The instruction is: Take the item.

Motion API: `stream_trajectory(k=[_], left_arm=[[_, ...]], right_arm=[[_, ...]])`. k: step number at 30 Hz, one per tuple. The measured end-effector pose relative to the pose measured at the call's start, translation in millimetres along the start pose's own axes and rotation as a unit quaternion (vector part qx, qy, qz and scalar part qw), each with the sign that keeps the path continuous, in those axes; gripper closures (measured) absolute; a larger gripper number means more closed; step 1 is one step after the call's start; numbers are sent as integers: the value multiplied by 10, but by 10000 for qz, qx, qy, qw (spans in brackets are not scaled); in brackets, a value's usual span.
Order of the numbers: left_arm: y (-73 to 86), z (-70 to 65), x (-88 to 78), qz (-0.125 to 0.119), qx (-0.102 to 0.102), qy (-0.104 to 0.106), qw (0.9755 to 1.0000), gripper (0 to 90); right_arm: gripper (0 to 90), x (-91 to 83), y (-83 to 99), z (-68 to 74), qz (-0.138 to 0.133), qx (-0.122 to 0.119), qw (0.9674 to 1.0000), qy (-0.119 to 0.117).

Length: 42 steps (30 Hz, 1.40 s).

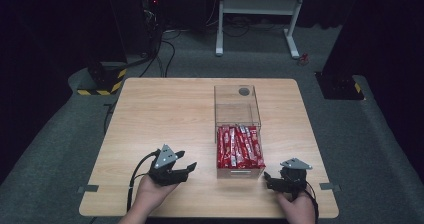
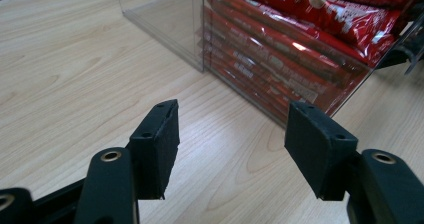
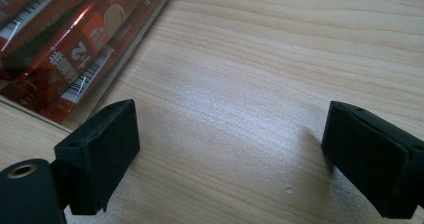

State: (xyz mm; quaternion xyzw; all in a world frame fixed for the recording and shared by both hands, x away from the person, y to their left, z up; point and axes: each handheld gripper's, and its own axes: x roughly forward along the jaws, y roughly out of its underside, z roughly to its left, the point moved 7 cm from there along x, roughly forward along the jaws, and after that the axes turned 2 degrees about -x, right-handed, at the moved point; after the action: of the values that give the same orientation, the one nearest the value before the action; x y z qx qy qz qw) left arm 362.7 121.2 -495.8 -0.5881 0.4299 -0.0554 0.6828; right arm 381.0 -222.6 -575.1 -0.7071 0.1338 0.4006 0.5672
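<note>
A clear plastic box (image 1: 238,115) stands on the wooden table (image 1: 165,109), right of centre. Its near half is packed with several red snack packets (image 1: 240,146); its far half looks empty under a clear top with a round hole. My left gripper (image 1: 187,168) hovers near the front edge, left of the box, jaws open and aimed toward it. In the left gripper view the open gripper (image 2: 232,115) holds nothing, and the packets (image 2: 300,49) show through the box wall. My right gripper (image 1: 268,179) sits at the box's front right corner. The right gripper (image 3: 232,115) is open over bare wood beside the packets (image 3: 75,49).
A person's hands (image 1: 150,196) come in from the table's front edge. Beyond the table lie grey carpet, a white desk frame (image 1: 257,14), cables and a black stand with yellow-black tape (image 1: 102,79). Bare wood spreads across the table's left half.
</note>
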Motion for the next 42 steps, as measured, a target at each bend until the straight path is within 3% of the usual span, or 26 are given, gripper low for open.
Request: stream_trajectory(k=[22,42], left_arm=[[-212,-176,60,-207,-75,277,9994,391],[-363,-345,192,-210,31,430,9988,396]], right_arm=[[82,0,0,2,-3,-28,10000,-12],[82,-3,2,14,8,-60,10000,-55]])
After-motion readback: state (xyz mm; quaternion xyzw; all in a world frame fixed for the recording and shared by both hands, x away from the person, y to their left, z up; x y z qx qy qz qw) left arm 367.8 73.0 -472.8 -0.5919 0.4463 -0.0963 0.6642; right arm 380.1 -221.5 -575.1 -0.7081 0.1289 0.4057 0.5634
